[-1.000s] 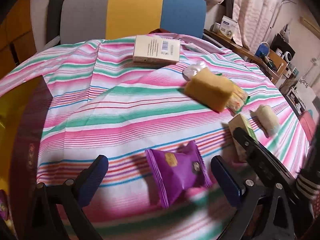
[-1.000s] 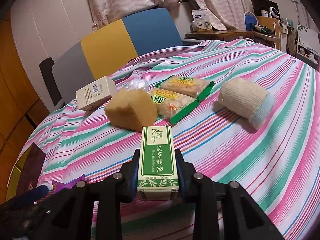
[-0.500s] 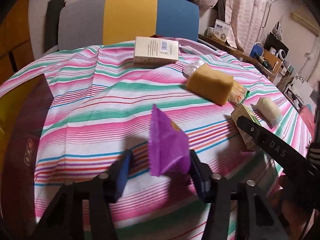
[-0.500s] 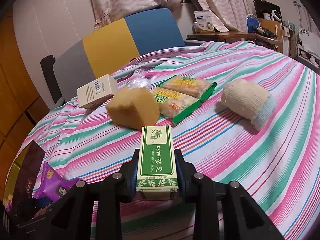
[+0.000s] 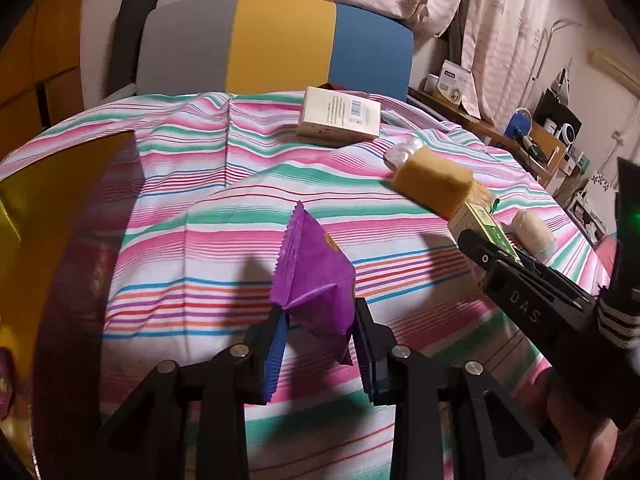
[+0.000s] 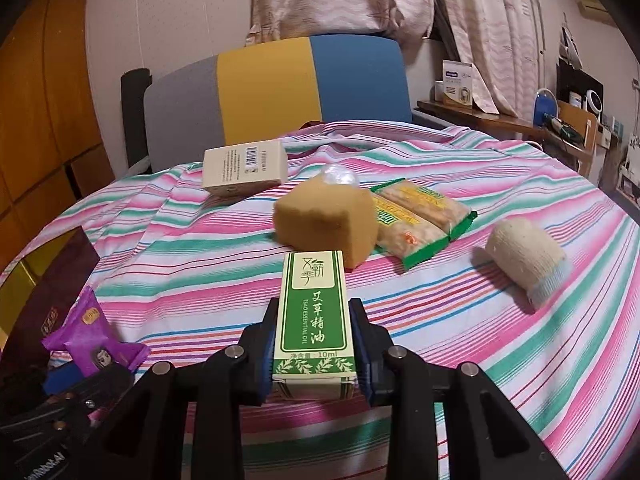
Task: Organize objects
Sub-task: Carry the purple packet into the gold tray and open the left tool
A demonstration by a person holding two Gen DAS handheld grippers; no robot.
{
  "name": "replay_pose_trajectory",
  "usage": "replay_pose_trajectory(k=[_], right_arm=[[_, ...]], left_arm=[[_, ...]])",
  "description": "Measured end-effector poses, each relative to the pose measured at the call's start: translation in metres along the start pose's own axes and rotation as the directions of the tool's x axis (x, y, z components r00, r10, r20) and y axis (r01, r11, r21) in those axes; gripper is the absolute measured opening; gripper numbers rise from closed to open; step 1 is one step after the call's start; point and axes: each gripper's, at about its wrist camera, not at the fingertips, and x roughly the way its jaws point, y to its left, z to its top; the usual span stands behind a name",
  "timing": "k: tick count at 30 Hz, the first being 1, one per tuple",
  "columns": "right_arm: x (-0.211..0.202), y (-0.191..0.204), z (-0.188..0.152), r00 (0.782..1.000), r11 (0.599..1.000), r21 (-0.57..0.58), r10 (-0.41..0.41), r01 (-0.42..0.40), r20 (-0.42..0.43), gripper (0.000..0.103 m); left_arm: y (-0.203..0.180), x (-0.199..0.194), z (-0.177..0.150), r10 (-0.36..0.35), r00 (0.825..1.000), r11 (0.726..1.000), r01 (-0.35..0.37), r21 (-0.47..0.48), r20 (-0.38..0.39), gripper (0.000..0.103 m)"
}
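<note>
A purple snack packet stands on edge between the blue pads of my left gripper, which is shut on it just above the striped tablecloth. In the right wrist view the same packet shows at the lower left. My right gripper is shut on a green and cream essential oil box, held upright over the cloth. That box and the right gripper's black frame also show at the right of the left wrist view.
On the cloth lie a yellow sponge, a cream carton, green-wrapped cracker packs and a white rolled cloth. A dark box on a yellow tray sits at the left edge. A chair stands behind the table.
My left gripper's jaws went from wide open around the flat purple packet to shut on it, and the packet now stands on edge. The right gripper rolled and shifted, keeping the green box.
</note>
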Motion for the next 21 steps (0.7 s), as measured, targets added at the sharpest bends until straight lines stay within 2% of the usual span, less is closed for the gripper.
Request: replay_pose_trajectory(k=[6,12,13,15,16,19,20,21], right_arm=[[0.000,0.004,0.000,1.000,1.000,-0.014,0.005,-0.005,-0.003,0.031],[0.002,0.007,0.000,1.000,0.999,-0.033,0.005,-0.006,-0.013,0.032],[0.002,0.008,0.000,1.000,0.999,-0.036,0.005,-0.006,-0.015,0.032],[0.002,0.008,0.000,1.000,0.999,-0.038,0.004,-0.005,-0.015,0.032],[0.002,0.008,0.000,1.000,0.999,-0.039,0.005,-0.005,-0.016,0.032],[0.002,0.008,0.000,1.000,0.999,-0.036,0.007,-0.007,-0.017,0.032],[0.002,0.008,0.000,1.000,0.999,-0.034,0.008,-0.009,-0.018,0.032],[0.002,0.008,-0.001,1.000,0.999,-0.033,0.009,-0.009,-0.018,0.032]], left_arm=[[0.007,-0.012,-0.005,-0.031,0.999,0.999,0.031,-0.011,0.023,0.031],[0.012,-0.008,-0.005,-0.001,1.000,1.000,0.001,-0.026,0.004,0.033],[0.012,-0.007,-0.003,-0.011,1.000,0.999,0.011,-0.035,0.001,0.036],[0.013,-0.007,-0.001,-0.012,1.000,0.999,0.012,-0.043,0.003,0.055],[0.013,-0.008,0.001,-0.008,1.000,0.999,0.009,-0.046,0.011,0.057],[0.012,-0.007,0.007,-0.007,1.000,0.999,0.008,-0.048,0.022,0.055],[0.011,-0.005,0.008,0.001,1.000,0.999,0.000,-0.043,0.017,0.049],[0.011,-0.004,0.008,0.005,1.000,0.999,-0.005,-0.037,0.010,0.037]])
